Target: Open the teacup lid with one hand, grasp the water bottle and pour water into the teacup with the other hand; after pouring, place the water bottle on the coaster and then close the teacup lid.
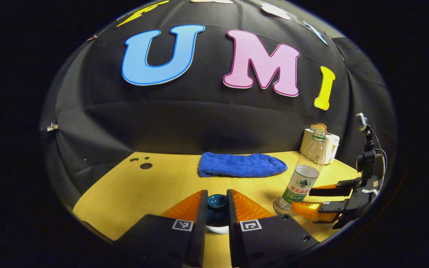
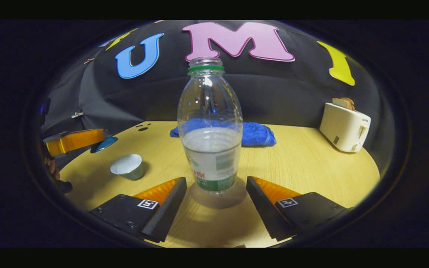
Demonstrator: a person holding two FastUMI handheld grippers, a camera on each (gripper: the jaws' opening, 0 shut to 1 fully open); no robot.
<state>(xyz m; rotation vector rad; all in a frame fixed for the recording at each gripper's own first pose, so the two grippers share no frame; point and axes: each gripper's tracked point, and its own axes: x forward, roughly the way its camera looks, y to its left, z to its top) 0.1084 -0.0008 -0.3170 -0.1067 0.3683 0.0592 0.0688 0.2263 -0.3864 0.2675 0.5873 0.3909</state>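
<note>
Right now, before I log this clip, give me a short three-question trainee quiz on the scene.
1. True or false: the right gripper is shut on the water bottle.
2. The teacup stands open. Where is its lid? A) back on the cup B) between the fingers of the left gripper C) lying beside the bottle
3. Fill in: the bottle's neck has no ____ on it.
Key: 1 false, its fingers stand apart on either side of the bottle; 2 B; 3 cap.

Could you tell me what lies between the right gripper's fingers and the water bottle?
Bare table only: in the right gripper view, the water bottle stands just beyond the open right gripper.
</note>
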